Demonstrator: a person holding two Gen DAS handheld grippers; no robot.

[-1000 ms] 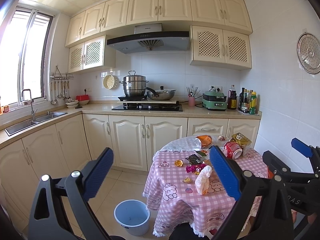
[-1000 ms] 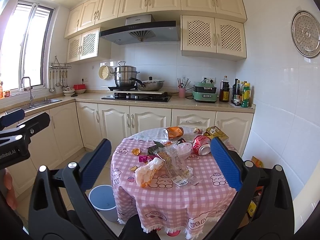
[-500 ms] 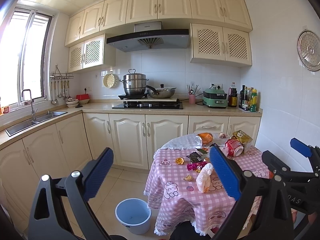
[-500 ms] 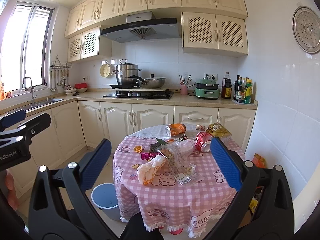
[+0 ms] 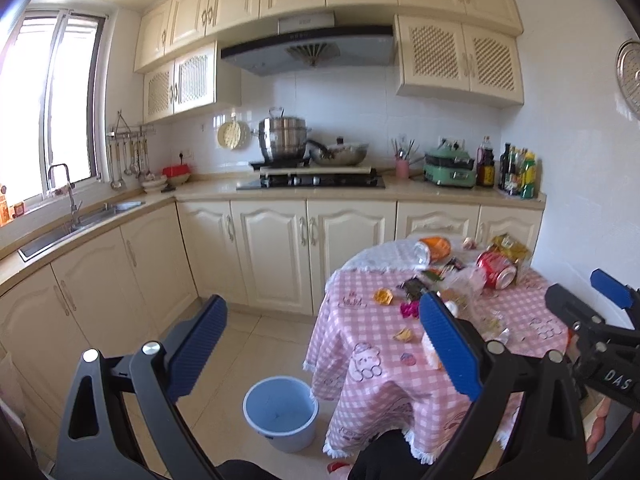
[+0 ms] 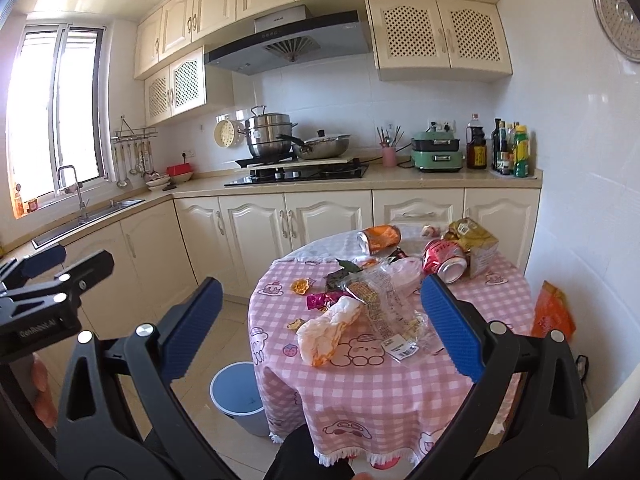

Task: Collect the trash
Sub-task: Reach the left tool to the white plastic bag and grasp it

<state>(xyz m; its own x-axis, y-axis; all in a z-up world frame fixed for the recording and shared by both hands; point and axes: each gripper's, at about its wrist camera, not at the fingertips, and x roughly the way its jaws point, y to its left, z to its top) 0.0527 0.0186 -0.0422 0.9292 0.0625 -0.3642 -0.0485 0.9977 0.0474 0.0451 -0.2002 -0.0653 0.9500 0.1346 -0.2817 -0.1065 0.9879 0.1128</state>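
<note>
Trash lies scattered on a round table with a pink checked cloth [image 6: 400,392] [image 5: 360,368]: a crumpled white and orange wrapper [image 6: 328,330], a clear plastic bag [image 6: 384,304], a red can [image 6: 444,260] [image 5: 496,270], an orange can [image 6: 378,238] [image 5: 434,249], a yellow snack bag [image 6: 476,240] and small candy wrappers [image 6: 300,286]. A light blue bin [image 5: 280,410] [image 6: 236,396] stands on the floor left of the table. My left gripper [image 5: 320,352] is open and empty, short of the table. My right gripper [image 6: 320,320] is open, framing the table's trash from a distance.
Cream kitchen cabinets and a counter [image 5: 200,196] run behind and to the left, with a sink [image 5: 76,224], a hob with pots [image 5: 312,176] and bottles [image 6: 512,152]. An orange bag [image 6: 554,316] sits by the right wall. Tiled floor [image 5: 256,344] lies between cabinets and table.
Both grippers have drifted closer to the table, so the table and the bin appear larger. Both stay open and empty.
</note>
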